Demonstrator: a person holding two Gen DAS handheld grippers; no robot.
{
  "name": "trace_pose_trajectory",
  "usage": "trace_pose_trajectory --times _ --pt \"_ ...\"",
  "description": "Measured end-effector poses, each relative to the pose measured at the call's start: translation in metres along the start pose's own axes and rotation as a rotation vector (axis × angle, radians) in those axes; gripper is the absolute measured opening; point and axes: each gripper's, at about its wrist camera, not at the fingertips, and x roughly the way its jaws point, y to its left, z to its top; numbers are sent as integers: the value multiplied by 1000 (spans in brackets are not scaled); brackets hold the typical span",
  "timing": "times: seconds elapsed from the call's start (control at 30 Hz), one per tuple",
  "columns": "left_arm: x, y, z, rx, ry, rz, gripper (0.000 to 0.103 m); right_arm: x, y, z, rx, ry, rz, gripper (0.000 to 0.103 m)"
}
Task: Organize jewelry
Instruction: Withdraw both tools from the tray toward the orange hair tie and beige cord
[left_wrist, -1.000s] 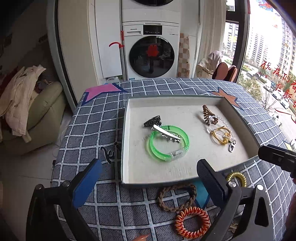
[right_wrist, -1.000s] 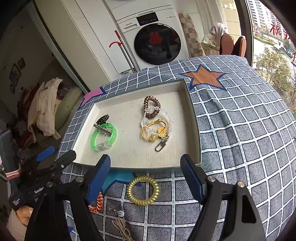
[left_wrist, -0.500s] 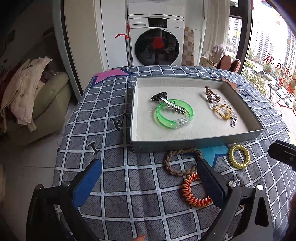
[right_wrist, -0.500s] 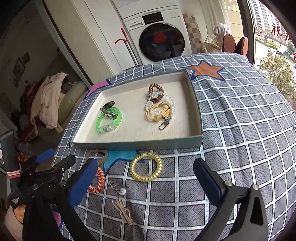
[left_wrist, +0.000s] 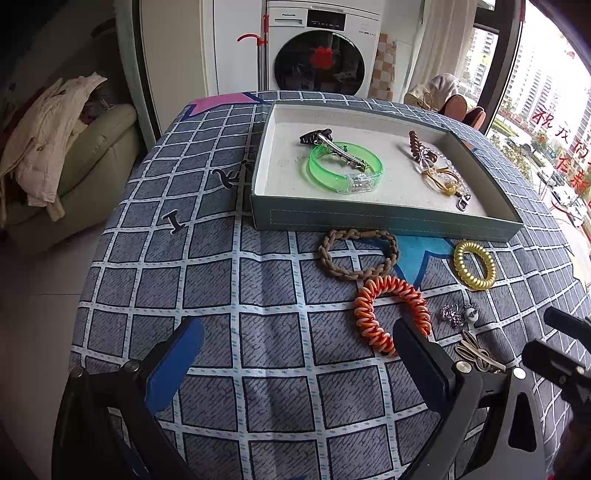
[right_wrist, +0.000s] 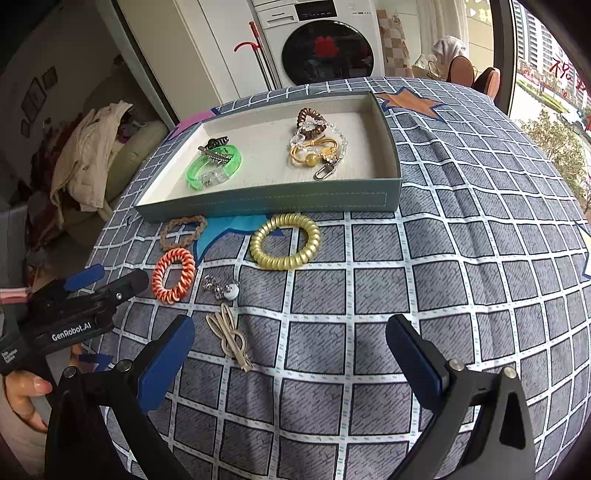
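Hovering over the checked cloth of the worktop (right_wrist: 461, 258), the right gripper (right_wrist: 291, 350) has just been opening its jaws; they now stand spread as wide as they go with nothing between them but bare cloth. The left gripper (left_wrist: 295, 354) likewise holds its blue-padded jaws wide apart and empty, its right finger lying over the near edge of the orange spiral hair tie (left_wrist: 388, 306) in the left wrist view, though whether they touch cannot be told. The teal tray (right_wrist: 280, 201) sits farther back on the worktop; inside it, on the left, lies a green bangle (right_wrist: 216, 166) with a metal hair clip (right_wrist: 214, 156) across it and a dark claw clip (right_wrist: 218, 141) just behind, and on the right a brown spiral tie (right_wrist: 310, 123), a clear bead chain (right_wrist: 341, 142) and a yellow cord piece (right_wrist: 312, 155) lie tangled together. Outside the tray, just in front of its near wall, rest a braided brown bracelet (right_wrist: 183, 230) and a gold spiral hair tie (right_wrist: 285, 242). Nearer the grippers lie the orange tie, a small silver earring with a pearl (right_wrist: 221, 288) and a beige looped clip (right_wrist: 229, 334), all apart from one another. A hand (right_wrist: 26, 391) grips the left tool's handle at the right wrist view's lower left edge.
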Motion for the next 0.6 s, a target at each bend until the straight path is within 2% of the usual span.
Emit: trace_pose_trajectory --times 0.17,0.47,0.57,0.6 --pt "0 -7 4 11 -7 3 103 -5 17 -7 -91 -11 -7 103" --pt "6 -13 4 17 8 -1 103 -11 35 -13 -167 -19 17 103" --pt "7 -15 5 25 10 -2 103 -8 39 -14 -186 -17 19 94" --pt "7 -16 5 31 11 -1 103 -7 41 -14 -192 -15 20 86"
